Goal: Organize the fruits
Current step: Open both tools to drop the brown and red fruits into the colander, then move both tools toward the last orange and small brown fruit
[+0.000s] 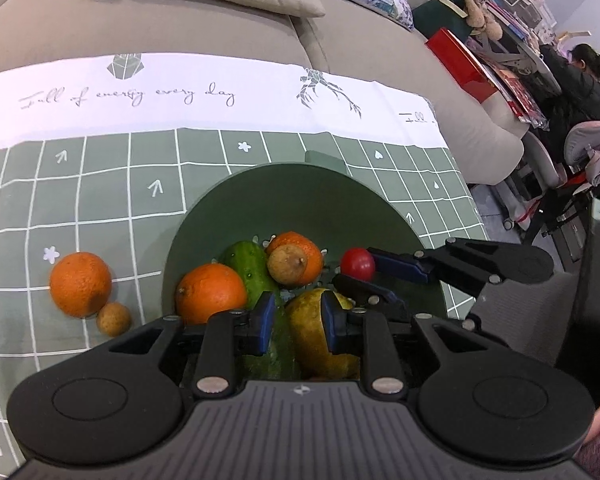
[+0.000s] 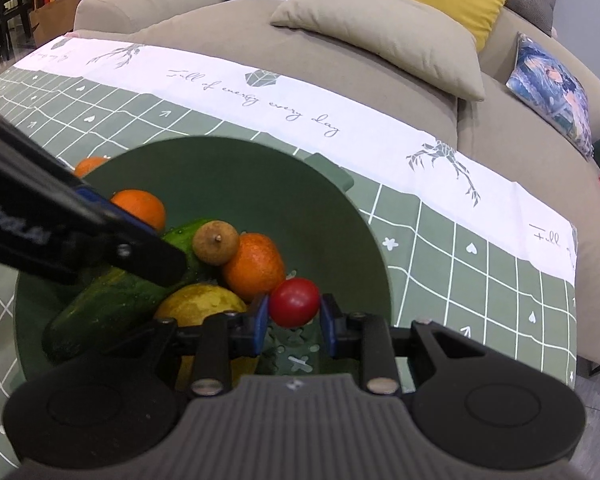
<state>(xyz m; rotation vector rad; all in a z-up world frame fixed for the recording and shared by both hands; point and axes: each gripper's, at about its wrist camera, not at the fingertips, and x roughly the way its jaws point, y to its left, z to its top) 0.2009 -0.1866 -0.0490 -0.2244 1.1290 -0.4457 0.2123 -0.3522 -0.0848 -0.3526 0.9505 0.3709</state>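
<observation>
A green bowl (image 1: 260, 192) (image 2: 228, 168) holds two oranges (image 1: 210, 292) (image 2: 254, 266), a cucumber (image 1: 248, 268) (image 2: 100, 312), a brown longan (image 1: 287, 265) (image 2: 214, 242) and a yellow pear (image 1: 307, 328) (image 2: 198, 300). My left gripper (image 1: 296, 316) is open over the bowl, its fingers straddling the pear's left part. My right gripper (image 2: 294, 312) (image 1: 355, 272) holds a red cherry tomato (image 2: 294, 302) (image 1: 357, 264) between its pads, low inside the bowl. Another orange (image 1: 80, 284) and a longan (image 1: 114, 319) lie on the cloth left of the bowl.
A green grid tablecloth (image 1: 100, 200) (image 2: 479, 280) with a white border covers the table. A beige sofa (image 1: 220, 28) (image 2: 339, 60) with cushions stands behind. A person (image 1: 579, 76) sits at a cluttered desk far right.
</observation>
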